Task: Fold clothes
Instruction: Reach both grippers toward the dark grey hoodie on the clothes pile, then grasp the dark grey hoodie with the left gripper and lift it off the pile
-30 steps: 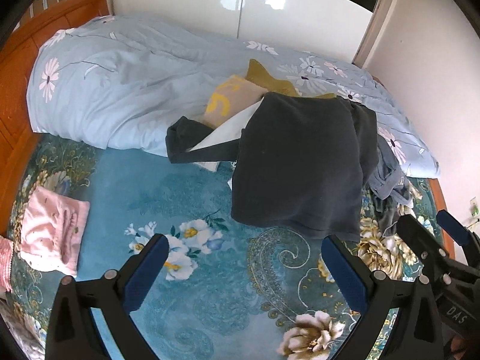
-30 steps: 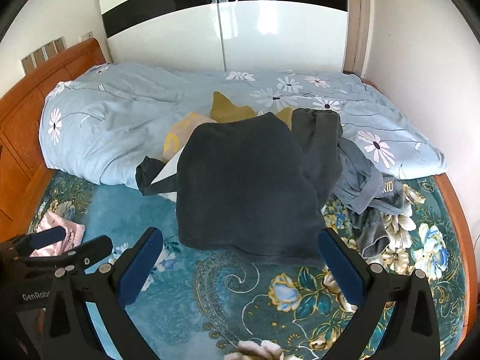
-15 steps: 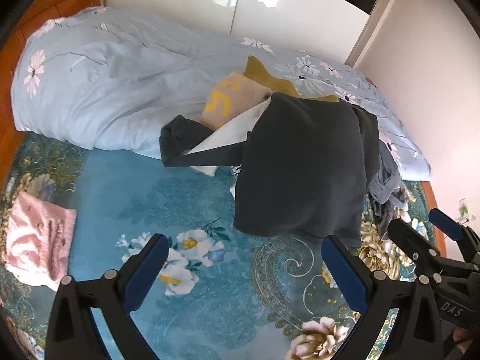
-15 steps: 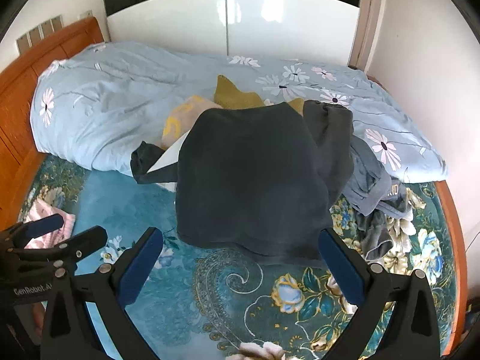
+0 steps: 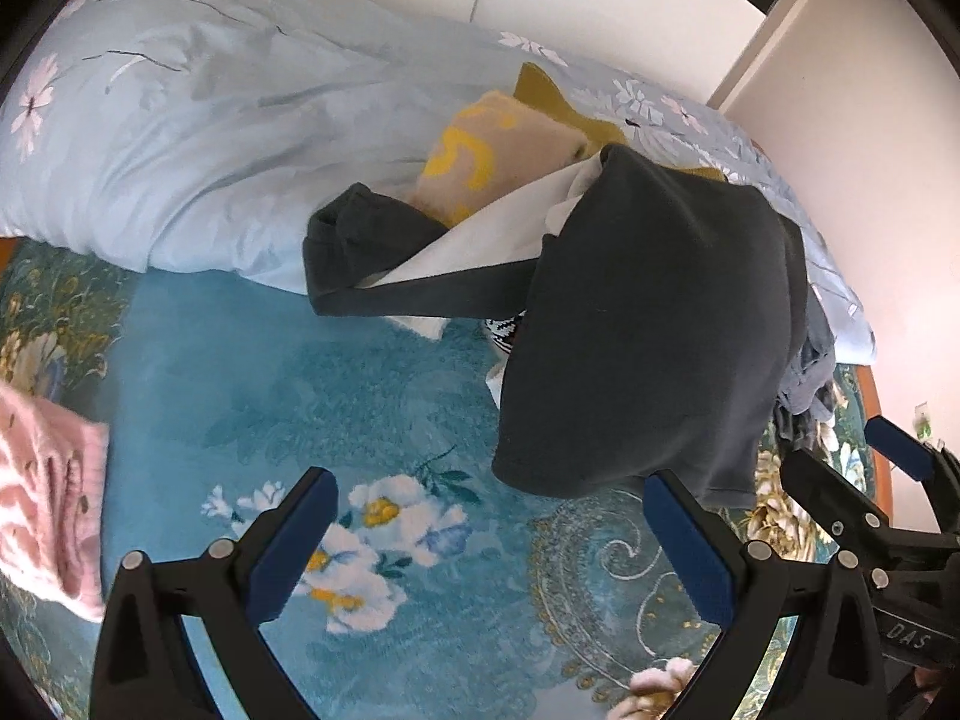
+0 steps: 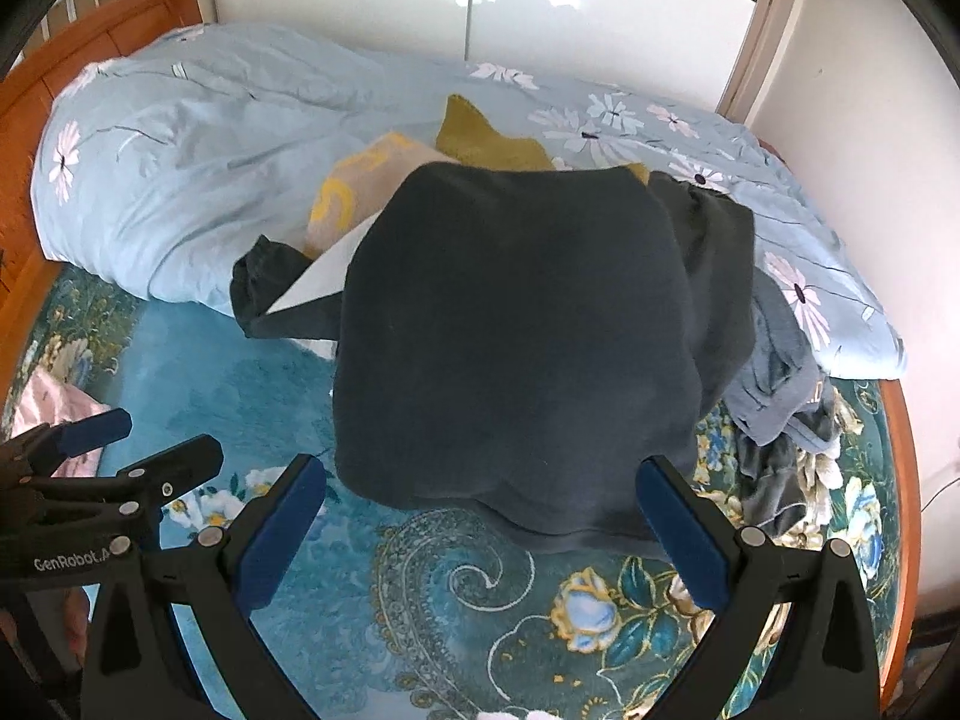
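Fingers [image 5: 288, 546] of left gripper [image 5: 486, 534] spread wide, empty; right gripper [image 6: 480, 522] likewise agape, holding nothing. Dark top [image 6: 516, 348] at 12 o'clock, draped over pile on bed [image 6: 450, 570], hem just beyond both. Reaching stage, probably; next, pinching hem corners. Pink garment [image 5: 42, 492] at 9 o'clock clearer from left; grey clothes [image 6: 774, 372] at 3 o'clock clearer from right.
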Tool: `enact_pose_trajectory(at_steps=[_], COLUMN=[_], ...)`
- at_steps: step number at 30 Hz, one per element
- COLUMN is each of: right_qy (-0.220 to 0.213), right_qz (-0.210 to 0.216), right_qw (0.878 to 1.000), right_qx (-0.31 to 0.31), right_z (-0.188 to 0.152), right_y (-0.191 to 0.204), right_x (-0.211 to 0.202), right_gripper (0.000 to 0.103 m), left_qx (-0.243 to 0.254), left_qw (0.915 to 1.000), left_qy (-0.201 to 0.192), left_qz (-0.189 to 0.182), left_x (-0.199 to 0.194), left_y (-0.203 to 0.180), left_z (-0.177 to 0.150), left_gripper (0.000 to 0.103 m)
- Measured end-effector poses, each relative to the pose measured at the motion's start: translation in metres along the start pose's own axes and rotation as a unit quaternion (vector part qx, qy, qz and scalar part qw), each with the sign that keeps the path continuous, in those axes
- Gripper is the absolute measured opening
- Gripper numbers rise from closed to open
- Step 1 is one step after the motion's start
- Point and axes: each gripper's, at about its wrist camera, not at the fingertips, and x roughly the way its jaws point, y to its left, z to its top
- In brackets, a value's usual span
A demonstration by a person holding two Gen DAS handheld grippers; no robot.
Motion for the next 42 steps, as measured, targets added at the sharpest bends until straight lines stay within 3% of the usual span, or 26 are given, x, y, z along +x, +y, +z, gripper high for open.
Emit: enact_pose_trajectory(at_steps=[10,24,27,31,33,35,36,37,38,39,41,42], right_qy=[0.017,0.041,0.034,0.036,0.042,0.052,0.058,0.064,0.069,0.075,0.082,0.083], right_qz=[-0.005,-0.009,-0.01,-0.03,-0.041,-0.052,-0.056,-0.06,-0.063,-0.067,-0.077,-0.083], right_qw=[1.0,0.999,0.999,0.999,0.998,0.997,0.997,0.996,0.995,0.994,0.992,0.992], right_qx=[-0.012,-0.006,0.002,0.001,-0.001,0.004,0.01,0.018,0.027,0.035,0.049,0.055], right_z=[0.006,0.005,-0.001,-0.021,-0.034,-0.048,-0.055,-0.061,-0.067,-0.073,-0.082,-0.086], right_y=[0.01,-0.008,-0.018,-0.036,-0.046,-0.058,-0.064,-0.07,-0.076,-0.081,-0.092,-0.096], right_x=[0.043,0.065,0.057,0.044,0.039,0.033,0.03,0.027,0.023,0.02,0.01,0.003], right_gripper=[0.103,0.103,0.103,0.103,0.103,0.103,0.103,0.103,0.103,0.103,0.103,0.103], left_qx=[0.02,0.01,-0.032,-0.098,-0.102,-0.103,-0.103,-0.107,-0.104,-0.099,-0.085,-0.118], left_qw=[0.9997,0.9973,0.9946,0.9833,0.9807,0.9782,0.9769,0.9763,0.9779,0.9801,0.9847,0.9832], left_qy=[0.012,0.054,0.066,0.076,0.076,0.076,0.076,0.08,0.088,0.087,0.058,0.034], left_qz=[-0.009,-0.048,-0.074,-0.133,-0.149,-0.163,-0.171,-0.17,-0.159,-0.148,-0.141,-0.135], left_x=[0.033,0.076,0.089,0.106,0.112,0.119,0.122,0.123,0.123,0.121,0.101,0.088], left_y=[0.01,0.003,0.004,-0.001,-0.01,-0.02,-0.025,-0.029,-0.034,-0.038,-0.047,-0.049], left_z=[0.02,0.044,0.063,0.087,0.098,0.109,0.114,0.117,0.119,0.119,0.117,0.114], left_gripper=[0.103,0.103,0.103,0.102,0.101,0.086,0.064,0.035,0.016,0.008,0.008,0.008])
